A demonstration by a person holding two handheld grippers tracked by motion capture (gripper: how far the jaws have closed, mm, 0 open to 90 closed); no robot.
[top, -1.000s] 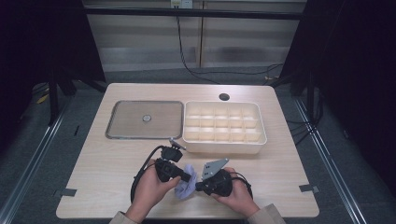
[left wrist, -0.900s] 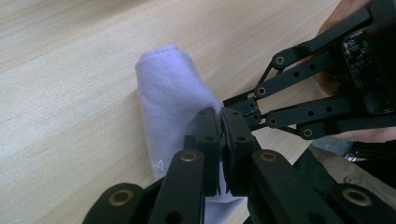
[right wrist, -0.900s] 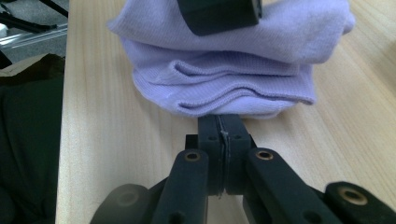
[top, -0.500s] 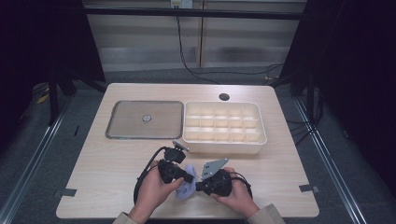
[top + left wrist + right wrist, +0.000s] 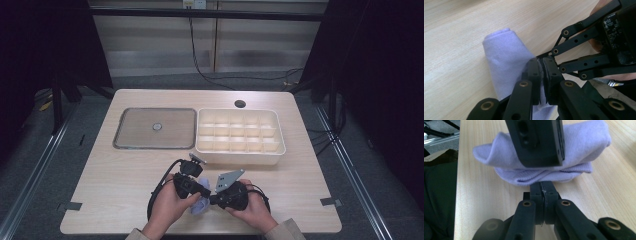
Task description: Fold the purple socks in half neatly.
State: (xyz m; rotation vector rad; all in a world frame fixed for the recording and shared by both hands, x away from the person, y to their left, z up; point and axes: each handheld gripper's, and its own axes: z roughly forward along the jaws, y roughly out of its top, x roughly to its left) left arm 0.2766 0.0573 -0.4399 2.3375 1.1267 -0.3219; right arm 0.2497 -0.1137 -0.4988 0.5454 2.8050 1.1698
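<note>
Near the divided tray (image 5: 240,137), on the desk (image 5: 115,185):
Cloth (image 5: 506,60): soft, light; take by edge folds;
Left hand-held gripper (image 5: 543,75): pinching cloth;
Right hand-held gripper (image 5: 543,195): pressed together on cloth's hem.

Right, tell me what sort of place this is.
Probably a lab or studio bench set up for recording handling tasks, not a home. A bare wooden table stands between dark curtains, cables run down the back wall, and a person works a lavender cloth with the left gripper and right gripper.
</note>
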